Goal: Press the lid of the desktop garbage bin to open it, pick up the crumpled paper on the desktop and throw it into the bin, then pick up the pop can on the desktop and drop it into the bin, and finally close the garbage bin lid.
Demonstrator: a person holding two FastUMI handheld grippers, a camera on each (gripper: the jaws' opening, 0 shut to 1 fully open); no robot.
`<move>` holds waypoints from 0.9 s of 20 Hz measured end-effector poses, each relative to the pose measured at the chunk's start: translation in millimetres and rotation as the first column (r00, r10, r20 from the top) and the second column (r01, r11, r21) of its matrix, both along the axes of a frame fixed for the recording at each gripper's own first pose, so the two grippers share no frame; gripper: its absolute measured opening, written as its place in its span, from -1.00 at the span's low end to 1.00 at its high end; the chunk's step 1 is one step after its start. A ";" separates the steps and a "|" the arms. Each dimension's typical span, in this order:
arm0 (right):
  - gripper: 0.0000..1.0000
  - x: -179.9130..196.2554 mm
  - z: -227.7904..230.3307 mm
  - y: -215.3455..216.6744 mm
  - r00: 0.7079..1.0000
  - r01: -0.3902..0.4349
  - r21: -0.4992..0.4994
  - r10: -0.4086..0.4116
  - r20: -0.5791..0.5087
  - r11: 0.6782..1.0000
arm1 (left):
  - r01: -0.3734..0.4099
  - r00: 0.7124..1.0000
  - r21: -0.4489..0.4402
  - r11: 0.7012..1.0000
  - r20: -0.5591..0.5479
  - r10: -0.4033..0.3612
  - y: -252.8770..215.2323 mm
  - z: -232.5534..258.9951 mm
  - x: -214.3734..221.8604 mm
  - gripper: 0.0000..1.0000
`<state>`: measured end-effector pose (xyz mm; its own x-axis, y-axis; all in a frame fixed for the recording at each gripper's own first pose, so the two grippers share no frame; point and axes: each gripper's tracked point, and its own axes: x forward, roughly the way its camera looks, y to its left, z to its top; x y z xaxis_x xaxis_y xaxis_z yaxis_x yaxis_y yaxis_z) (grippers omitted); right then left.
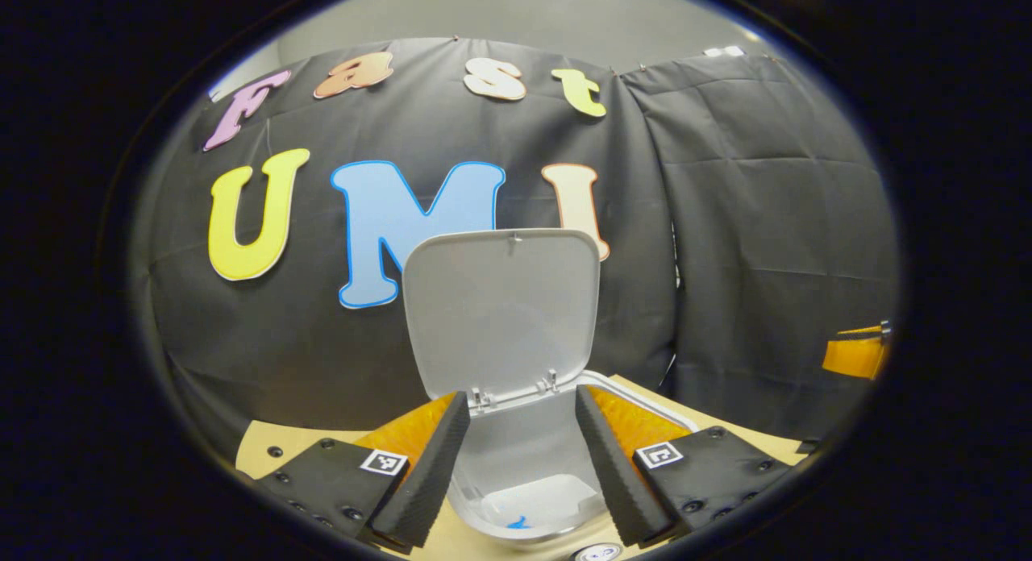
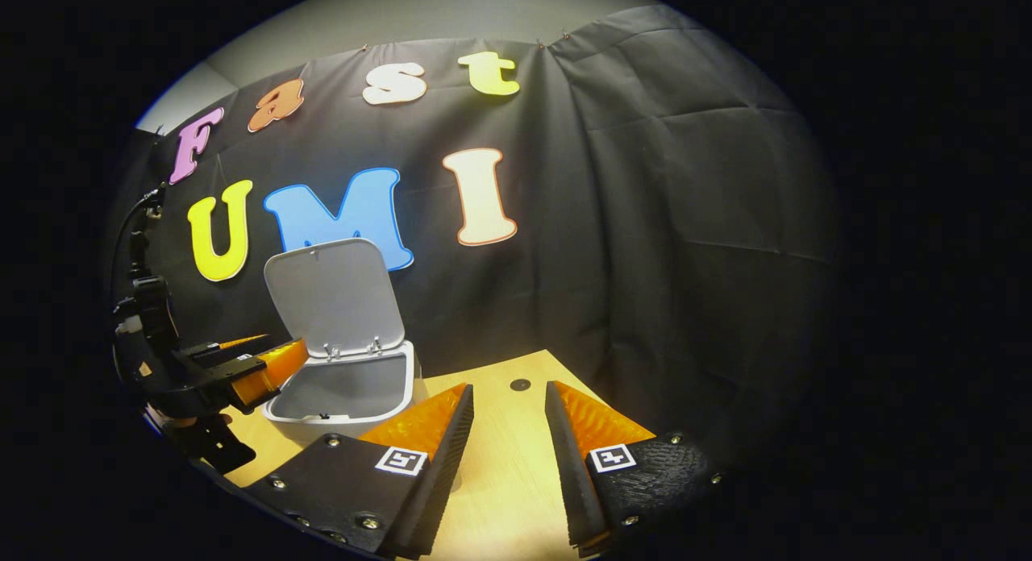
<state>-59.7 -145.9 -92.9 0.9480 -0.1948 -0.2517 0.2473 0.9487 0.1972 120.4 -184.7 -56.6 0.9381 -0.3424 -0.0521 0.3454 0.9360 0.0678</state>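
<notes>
Left gripper view looks into the open bin (image 1: 524, 464), paper (image 1: 542, 500) inside.

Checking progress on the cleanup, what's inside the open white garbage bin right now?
In the left gripper view, the white plastic garbage bin shows a pale floor with one small blue scrap. Its near wall and the left tongs hide the rest of the inside.

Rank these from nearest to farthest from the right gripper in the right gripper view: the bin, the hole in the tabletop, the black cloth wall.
1. The hole in the tabletop, just ahead of the right gripper, slightly right of centre.
2. The bin, off to the left, lid raised.
3. The black cloth wall, behind the table, farthest back.
</notes>
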 end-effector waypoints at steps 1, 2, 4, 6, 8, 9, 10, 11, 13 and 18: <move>0.18 1.0 -2.4 4.7 1.000 -0.012 0.002 0.012 -0.005 1.000 | -0.007 1.000 0.000 1.000 0.000 0.007 4.0 -0.8 0.6 0.84; 0.18 1.8 -5.8 10.4 1.000 -0.027 0.004 0.027 -0.012 1.000 | -0.014 1.000 0.000 1.000 0.001 0.014 8.6 -1.1 0.9 0.84; 0.18 3.3 -14.0 24.2 0.998 -0.063 0.006 0.064 -0.027 0.998 | -0.033 0.999 0.002 0.999 0.001 0.033 19.2 -1.9 2.3 0.84; 0.18 5.9 -24.1 41.8 0.992 -0.113 0.003 0.113 -0.048 0.994 | -0.054 0.999 0.001 0.999 0.000 0.054 30.2 -1.6 0.8 0.84; 0.41 8.4 -33.1 61.2 0.983 -0.169 -0.007 0.168 -0.071 0.986 | -0.077 0.997 -0.003 0.997 -0.002 0.077 43.0 -0.7 -1.3 0.80; 0.44 9.2 -37.3 69.6 0.977 -0.197 -0.012 0.196 -0.082 0.980 | -0.090 0.996 -0.006 0.996 -0.004 0.090 50.0 -0.9 -2.4 0.75; 0.49 10.0 -42.4 79.2 0.971 -0.225 -0.014 0.223 -0.091 0.974 | -0.105 0.994 -0.008 0.994 -0.006 0.105 58.1 -0.7 -3.1 0.71; 0.51 10.7 -47.7 88.0 0.963 -0.250 -0.014 0.248 -0.102 0.968 | -0.120 0.993 -0.010 0.993 -0.009 0.120 66.5 -1.8 -4.6 0.66; 0.80 12.8 -60.8 106.2 0.946 -0.301 -0.012 0.297 -0.132 0.954 | -0.149 0.989 -0.016 0.989 -0.013 0.149 82.3 -1.4 -6.9 0.68; 0.93 13.1 -92.6 142.0 0.900 -0.399 -0.007 0.390 -0.198 0.917 | -0.216 0.976 -0.029 0.976 -0.020 0.216 120.6 -0.3 -15.9 0.74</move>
<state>-46.6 -3.8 -185.5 0.8854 0.1692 -0.4329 -0.1205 0.9831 0.1376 104.5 -64.1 -56.9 0.9892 -0.1337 -0.0609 0.1359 0.9901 0.0341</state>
